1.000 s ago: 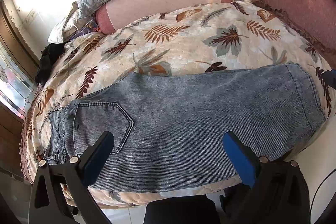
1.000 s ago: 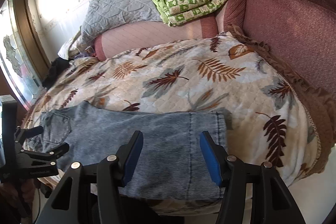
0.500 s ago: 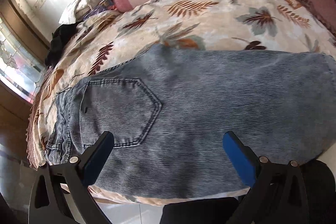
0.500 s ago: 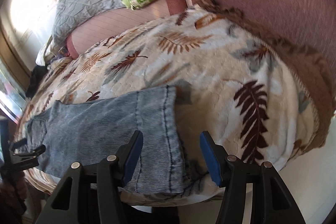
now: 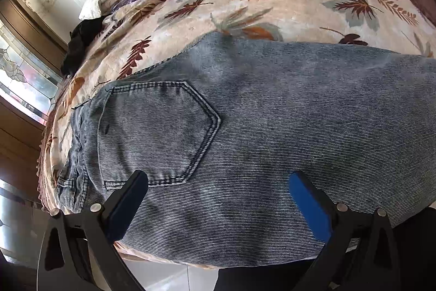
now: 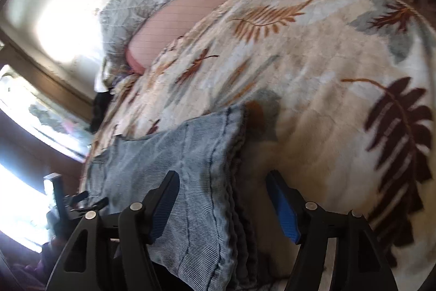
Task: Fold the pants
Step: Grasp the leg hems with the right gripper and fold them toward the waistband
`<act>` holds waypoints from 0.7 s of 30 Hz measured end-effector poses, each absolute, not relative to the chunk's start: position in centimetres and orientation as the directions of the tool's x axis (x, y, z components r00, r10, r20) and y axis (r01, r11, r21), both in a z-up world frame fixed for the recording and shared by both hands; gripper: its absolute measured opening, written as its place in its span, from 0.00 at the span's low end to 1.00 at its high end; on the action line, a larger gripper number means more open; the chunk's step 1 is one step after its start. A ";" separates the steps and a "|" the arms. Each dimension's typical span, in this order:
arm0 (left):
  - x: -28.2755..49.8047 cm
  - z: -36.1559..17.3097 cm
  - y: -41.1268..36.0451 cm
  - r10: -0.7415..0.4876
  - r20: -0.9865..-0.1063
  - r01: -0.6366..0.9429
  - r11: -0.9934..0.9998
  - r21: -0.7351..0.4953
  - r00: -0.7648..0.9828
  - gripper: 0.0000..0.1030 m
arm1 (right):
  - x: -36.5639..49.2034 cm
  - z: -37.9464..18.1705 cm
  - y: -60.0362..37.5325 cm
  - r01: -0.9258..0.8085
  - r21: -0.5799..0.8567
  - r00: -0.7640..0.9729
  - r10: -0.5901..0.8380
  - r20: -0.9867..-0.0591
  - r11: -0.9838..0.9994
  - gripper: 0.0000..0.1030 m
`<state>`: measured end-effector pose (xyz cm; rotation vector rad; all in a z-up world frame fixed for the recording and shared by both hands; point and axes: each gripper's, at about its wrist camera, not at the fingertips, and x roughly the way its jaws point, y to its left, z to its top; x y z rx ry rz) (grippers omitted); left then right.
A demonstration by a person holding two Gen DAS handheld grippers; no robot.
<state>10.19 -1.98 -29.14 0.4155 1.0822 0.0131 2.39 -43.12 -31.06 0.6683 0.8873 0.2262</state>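
Left wrist: one jeans, left tool released; right tool released, just widened.

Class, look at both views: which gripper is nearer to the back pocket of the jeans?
Left. The left gripper hangs open just below the back pocket. The right gripper, jaws just opening, straddles the leg hem at the far end.

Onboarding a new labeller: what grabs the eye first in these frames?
The faded blue jeans fill the foreground, laid flat on the leaf-print bedspread, back pocket up at the left. Both grippers are open: the left gripper near the pocket, the right gripper straddling the leg hem.
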 end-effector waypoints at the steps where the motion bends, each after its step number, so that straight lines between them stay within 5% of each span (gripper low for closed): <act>1: 10.1 -29.1 -2.0 0.209 -0.853 0.193 0.923 0.334 0.478 1.00 | 2.6 -31.2 -43.1 0.077 0.635 0.621 0.461 -0.634 0.768 0.68; 3: 10.0 -28.9 -2.1 0.206 -0.852 0.195 0.922 0.333 0.481 1.00 | 2.8 -31.1 -42.7 0.059 0.651 0.617 0.486 -0.620 0.757 0.66; 6: 9.9 -28.4 -1.8 0.199 -0.850 0.187 0.927 0.324 0.487 1.00 | 3.6 -31.3 -40.8 0.022 0.648 0.577 0.519 -0.630 0.761 0.50; 9: 9.9 -27.6 -1.2 0.194 -0.846 0.174 0.933 0.316 0.497 1.00 | 4.1 -31.7 -39.4 0.028 0.673 0.556 0.548 -0.625 0.740 0.23; 13: 9.9 -26.7 0.1 0.181 -0.843 0.151 0.944 0.294 0.507 1.00 | 3.5 -29.9 -37.3 0.018 0.632 0.579 0.507 -0.638 0.775 0.15; 21: 9.8 -25.2 3.0 0.138 -0.845 0.102 0.970 0.221 0.517 1.00 | 3.7 -22.3 -33.0 -0.045 0.624 0.625 0.509 -0.592 0.780 0.15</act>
